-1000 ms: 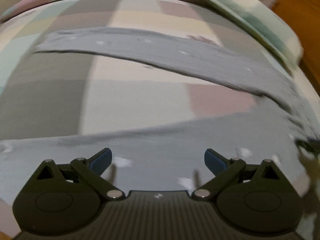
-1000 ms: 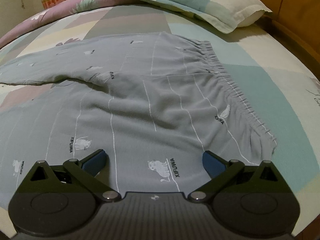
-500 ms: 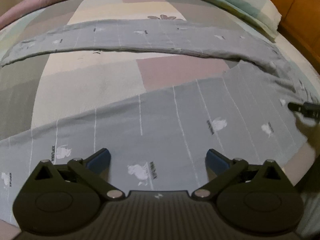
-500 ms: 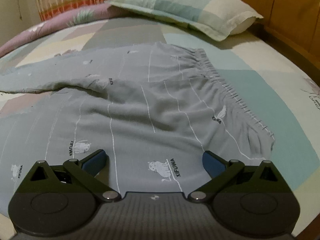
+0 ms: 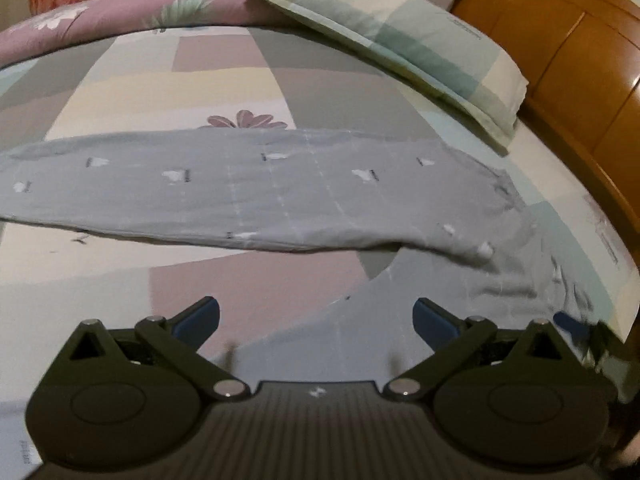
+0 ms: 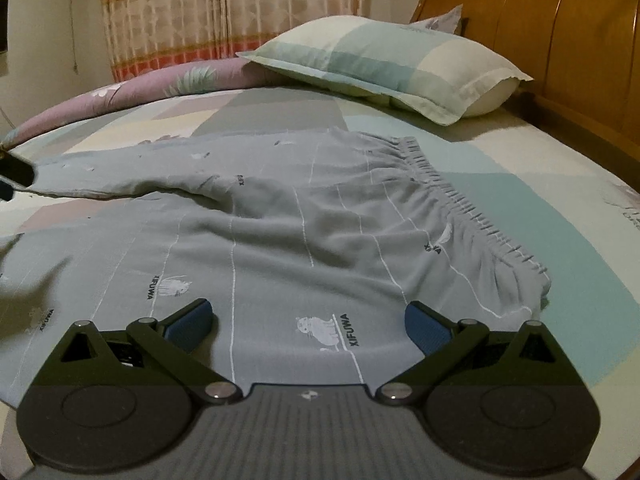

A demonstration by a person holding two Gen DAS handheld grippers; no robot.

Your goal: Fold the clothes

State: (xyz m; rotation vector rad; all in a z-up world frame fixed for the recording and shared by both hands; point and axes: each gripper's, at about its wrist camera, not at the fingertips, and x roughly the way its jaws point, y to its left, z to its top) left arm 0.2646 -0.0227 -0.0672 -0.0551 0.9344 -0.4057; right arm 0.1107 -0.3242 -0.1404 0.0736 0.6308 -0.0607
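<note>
Grey pyjama trousers (image 6: 304,232) with white lines and small cat prints lie spread on the bed, elastic waistband (image 6: 460,196) toward the right. In the left wrist view one trouser leg (image 5: 248,188) stretches across the bed, and the other leg's fabric (image 5: 360,308) lies just ahead of my left gripper (image 5: 316,318), which is open and empty above the sheet. My right gripper (image 6: 308,320) is open too, hovering over the seat of the trousers with nothing between its fingers. The left gripper's tip (image 6: 14,172) shows at the left edge of the right wrist view.
The bed has a pastel patchwork sheet (image 5: 140,92). A checked pillow (image 6: 384,64) lies at the head, next to a wooden headboard (image 6: 560,40). A rolled purple floral quilt (image 5: 120,16) lies along the far side, with a curtain (image 6: 200,12) behind it.
My left gripper has swung right and tilted up, so the far trouser leg and pillow now fill its view. The right gripper rose slightly, showing more of the curtain. Both stayed open.
</note>
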